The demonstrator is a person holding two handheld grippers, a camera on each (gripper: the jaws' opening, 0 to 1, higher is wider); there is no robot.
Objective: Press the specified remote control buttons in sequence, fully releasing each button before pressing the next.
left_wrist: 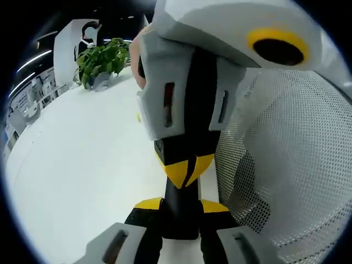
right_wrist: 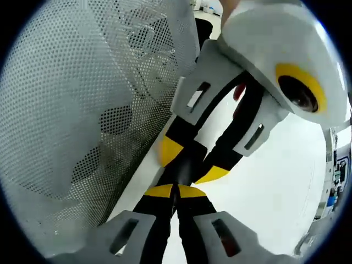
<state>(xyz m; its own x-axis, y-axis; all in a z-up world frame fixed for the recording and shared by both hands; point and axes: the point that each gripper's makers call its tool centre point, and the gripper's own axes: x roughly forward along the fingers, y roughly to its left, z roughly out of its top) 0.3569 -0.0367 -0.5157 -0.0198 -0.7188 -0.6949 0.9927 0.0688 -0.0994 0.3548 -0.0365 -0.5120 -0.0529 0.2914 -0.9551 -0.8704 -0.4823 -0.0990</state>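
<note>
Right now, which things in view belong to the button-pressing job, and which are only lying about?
For the job:
- left gripper, jaws shut
- right gripper, jaws shut, tip to tip with the left one

Lying about:
- white mesh basket, beside the grippers
- potted plant, at the far end of the table
- white table under it all

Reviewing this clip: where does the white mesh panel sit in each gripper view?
Left gripper view: the mesh panel fills the right side, from mid-height to the bottom edge.
Right gripper view: the mesh panel covers the left half, top to bottom.
Shared landmark: the white table, lying on the opposite side from the panel in both views.
</note>
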